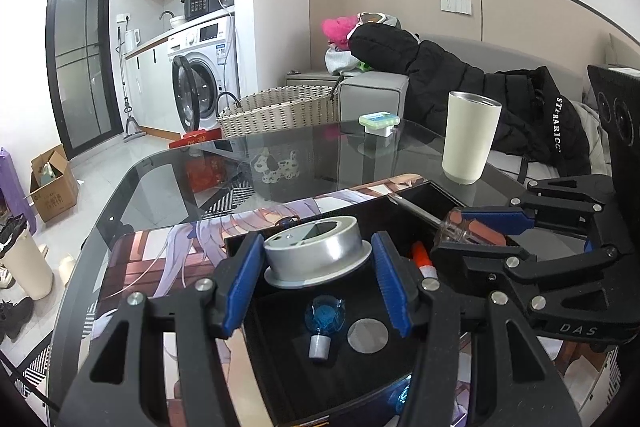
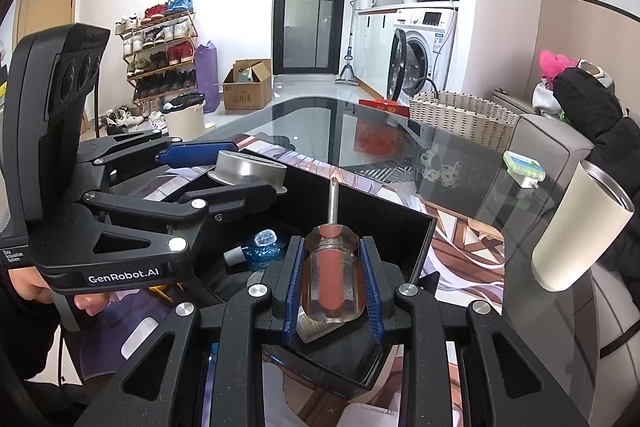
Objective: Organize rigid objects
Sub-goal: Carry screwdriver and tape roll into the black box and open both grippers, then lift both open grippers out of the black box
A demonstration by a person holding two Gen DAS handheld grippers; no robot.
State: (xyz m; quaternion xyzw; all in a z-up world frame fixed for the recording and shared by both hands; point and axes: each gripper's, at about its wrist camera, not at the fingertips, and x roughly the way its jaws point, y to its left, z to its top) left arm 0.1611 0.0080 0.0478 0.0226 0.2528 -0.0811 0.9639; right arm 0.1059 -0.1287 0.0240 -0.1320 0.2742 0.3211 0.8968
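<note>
The right gripper (image 2: pixel 331 281) is clamped on the screwdriver (image 2: pixel 330 263); the left gripper (image 1: pixel 320 279) seems clamped on the silver timer (image 1: pixel 316 251). Released carelessly over the black box (image 2: pixel 400 223), the screwdriver may strike the blue bottle (image 2: pixel 260 247) at nine o'clock.

Left hand-held gripper (image 1: pixel 318 281) stands half open; right hand-held gripper (image 2: pixel 331 281) is clamped tight, both angled downward.

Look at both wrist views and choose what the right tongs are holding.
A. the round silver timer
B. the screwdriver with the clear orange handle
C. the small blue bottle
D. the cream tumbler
B: in the right wrist view the right tongs are closed, their blue pads pressing both sides of the screwdriver handle, with its shaft pointing out over the black box.
</note>
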